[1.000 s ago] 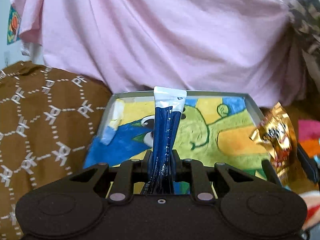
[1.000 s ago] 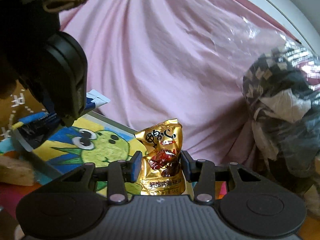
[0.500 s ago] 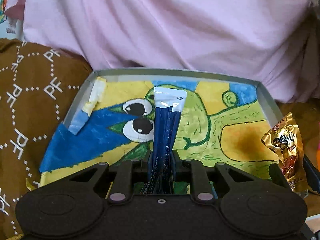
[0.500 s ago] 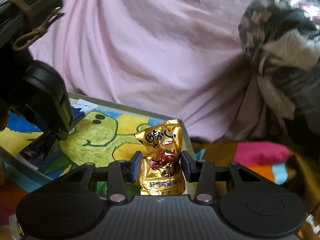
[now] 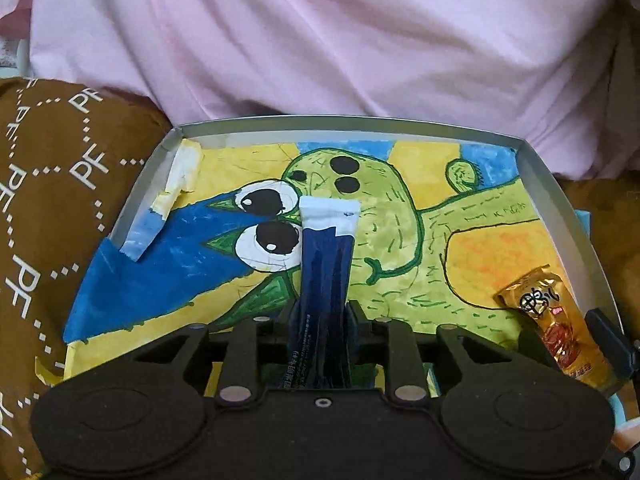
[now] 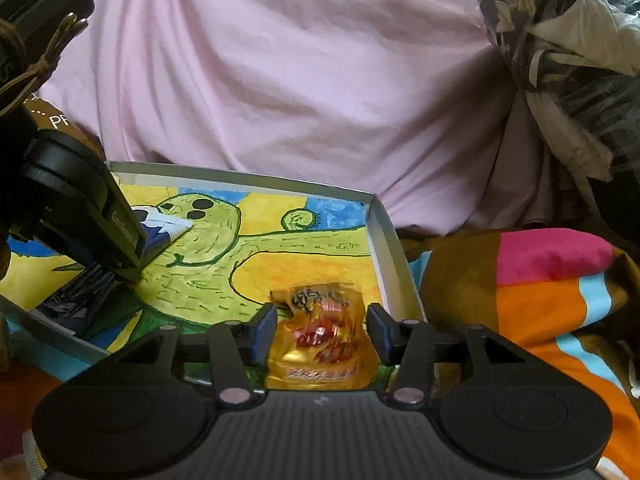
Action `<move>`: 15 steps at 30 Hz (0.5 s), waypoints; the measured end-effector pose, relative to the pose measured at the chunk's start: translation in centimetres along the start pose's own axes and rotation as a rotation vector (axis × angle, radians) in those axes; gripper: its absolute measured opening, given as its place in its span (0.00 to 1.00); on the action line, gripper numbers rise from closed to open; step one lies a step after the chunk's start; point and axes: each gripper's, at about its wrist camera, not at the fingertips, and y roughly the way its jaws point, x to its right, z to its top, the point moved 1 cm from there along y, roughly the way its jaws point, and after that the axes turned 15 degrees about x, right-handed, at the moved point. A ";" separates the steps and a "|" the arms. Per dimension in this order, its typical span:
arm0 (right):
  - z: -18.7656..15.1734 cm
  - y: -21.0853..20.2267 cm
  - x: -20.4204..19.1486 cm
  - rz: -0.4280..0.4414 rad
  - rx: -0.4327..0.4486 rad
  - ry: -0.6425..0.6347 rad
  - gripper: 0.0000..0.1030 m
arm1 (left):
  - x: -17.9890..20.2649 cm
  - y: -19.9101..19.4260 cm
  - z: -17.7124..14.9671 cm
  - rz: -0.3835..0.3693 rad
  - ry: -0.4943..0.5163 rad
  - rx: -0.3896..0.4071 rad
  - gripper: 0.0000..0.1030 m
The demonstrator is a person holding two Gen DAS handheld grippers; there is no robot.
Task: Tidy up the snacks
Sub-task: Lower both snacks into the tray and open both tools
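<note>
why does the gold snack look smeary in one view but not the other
Right wrist view: the gold snack packet is motion-blurred between the opening right gripper. Left wrist view: its print reads sharp; fisheye bows the tray rim.

A slim dark-blue stick pack (image 5: pixel 326 276) with a white sealed end lies lengthwise over the painted floor of a shallow grey tray (image 5: pixel 352 125). A shiny gold snack pouch (image 6: pixel 320 344), printed in red and black, sits at the tray's near right corner, tilted.
</note>
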 end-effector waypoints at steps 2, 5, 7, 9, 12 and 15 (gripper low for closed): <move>0.1 0.1 0.0 -0.003 0.002 -0.001 0.61 | 0.0 -0.2 0.2 -0.007 0.002 0.004 0.34; 0.3 -0.1 0.0 -0.006 0.010 0.004 0.77 | -0.2 -0.9 0.4 -0.012 -0.001 0.021 0.48; 0.5 -0.5 0.1 -0.009 0.022 0.017 0.83 | -0.4 -1.6 0.6 -0.012 -0.005 0.040 0.59; 0.9 -1.0 0.3 -0.016 0.033 0.039 0.87 | -0.7 -2.6 0.9 -0.016 -0.013 0.059 0.66; 1.7 -2.1 0.7 -0.030 0.065 0.076 0.95 | -1.2 -4.3 1.3 -0.021 -0.025 0.098 0.81; 2.5 -3.7 1.2 -0.051 0.109 0.123 1.00 | -1.8 -6.2 1.7 -0.010 -0.025 0.140 0.91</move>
